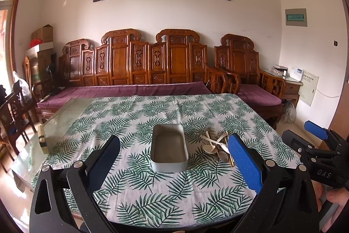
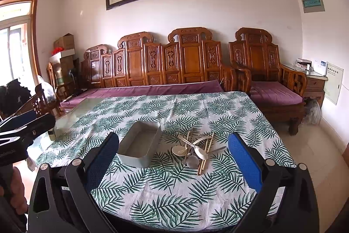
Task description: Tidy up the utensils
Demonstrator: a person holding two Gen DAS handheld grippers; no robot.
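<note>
While both tools hover above the near edge of the table (image 1: 135, 193), nothing has been sorted yet, as far as can be judged. A grey metal tin (image 1: 169, 149) sits at the middle of the leaf-patterned cloth, and its inside looks empty. Just to its right lies a loose pile of utensils (image 2: 196, 151): pale spoons, metal spoons and wooden chopsticks, crossed over one another and apart from the tin. The left tool (image 1: 174, 167) is spread wide and holds nothing, with the tin showing between its fingers. The right tool (image 2: 174, 167) is likewise spread wide and empty, facing the pile. Every utensil remains to be moved, presumably into the tin.
</note>
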